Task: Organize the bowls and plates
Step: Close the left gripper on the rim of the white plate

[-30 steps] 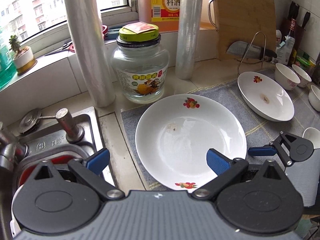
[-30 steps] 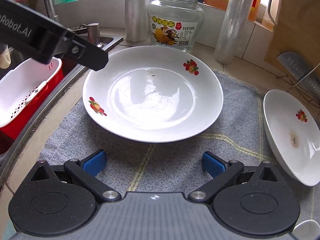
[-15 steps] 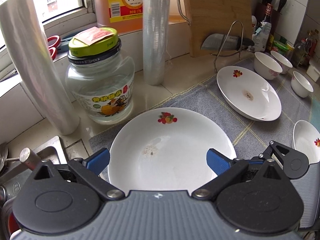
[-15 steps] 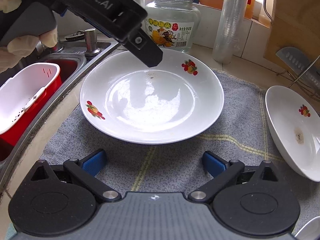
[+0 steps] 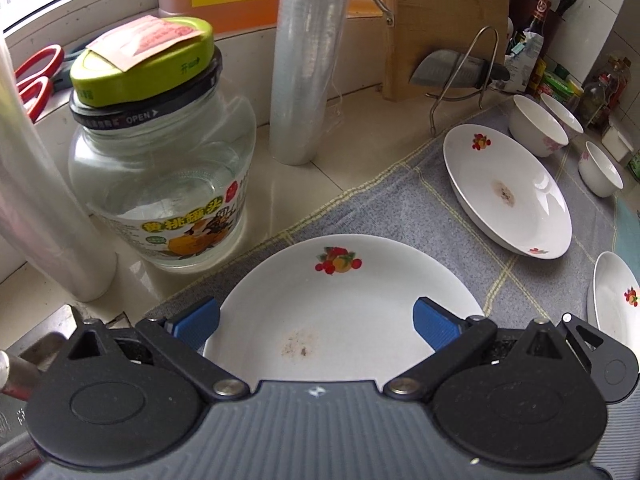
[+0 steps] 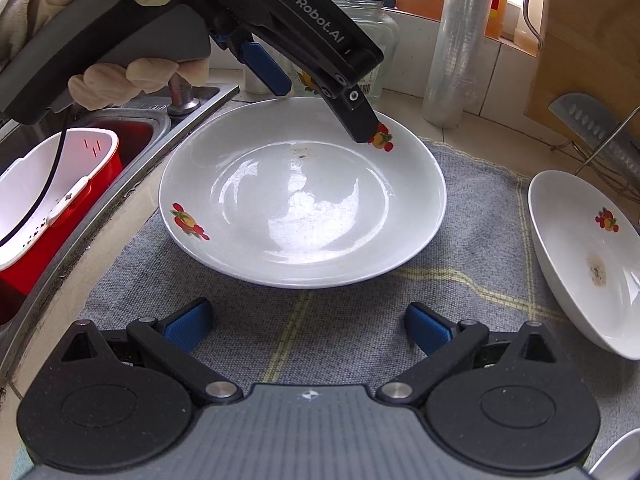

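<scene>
Plate (image 6: 300, 216) on grey mat (image 6: 360, 320), under spread left gripper (image 5: 316, 320) and ahead of spread right gripper (image 6: 306, 326); likely stiff, slick, breakable, so pinch rim.

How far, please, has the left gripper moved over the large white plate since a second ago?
Yes: the left gripper has moved rightward across the large white fruit-patterned plate, from its sink-side rim to its far rim before the glass jar.

We see a glass jar (image 5: 162, 184) with a green lid beside a roll of cling film (image 5: 306, 60); a wooden cutting board (image 5: 444, 20) leans behind a cleaver (image 5: 456, 72) on its wire rack; red-handled scissors (image 5: 34, 76) lie on the sill; a red basin (image 6: 60, 200) sits in the sink.
</scene>
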Tool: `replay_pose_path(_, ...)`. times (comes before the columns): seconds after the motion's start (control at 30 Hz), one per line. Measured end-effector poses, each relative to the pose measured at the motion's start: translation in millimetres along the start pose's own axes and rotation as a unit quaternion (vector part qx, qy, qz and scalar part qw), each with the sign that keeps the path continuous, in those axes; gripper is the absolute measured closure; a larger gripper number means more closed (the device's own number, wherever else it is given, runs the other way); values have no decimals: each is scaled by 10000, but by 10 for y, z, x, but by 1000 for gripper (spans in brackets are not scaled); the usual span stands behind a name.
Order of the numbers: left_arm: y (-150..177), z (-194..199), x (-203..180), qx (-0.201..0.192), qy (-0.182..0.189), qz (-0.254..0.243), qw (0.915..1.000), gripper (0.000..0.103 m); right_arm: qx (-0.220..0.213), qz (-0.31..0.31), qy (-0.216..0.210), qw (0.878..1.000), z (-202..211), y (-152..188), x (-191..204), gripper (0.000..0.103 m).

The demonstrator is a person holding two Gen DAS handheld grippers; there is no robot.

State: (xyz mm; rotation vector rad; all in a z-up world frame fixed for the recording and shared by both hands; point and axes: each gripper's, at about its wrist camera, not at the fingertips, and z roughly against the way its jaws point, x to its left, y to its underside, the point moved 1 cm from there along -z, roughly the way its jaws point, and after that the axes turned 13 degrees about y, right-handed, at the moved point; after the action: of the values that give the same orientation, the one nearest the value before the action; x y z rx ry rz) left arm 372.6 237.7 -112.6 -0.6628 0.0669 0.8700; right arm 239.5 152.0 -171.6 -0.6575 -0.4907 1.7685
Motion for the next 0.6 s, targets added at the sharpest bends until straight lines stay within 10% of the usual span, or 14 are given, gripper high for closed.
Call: replay_pose_path(0.6,-68,-217,190,470,471,7,9978,1,-75,19,4,10000,11,-11,3,0)
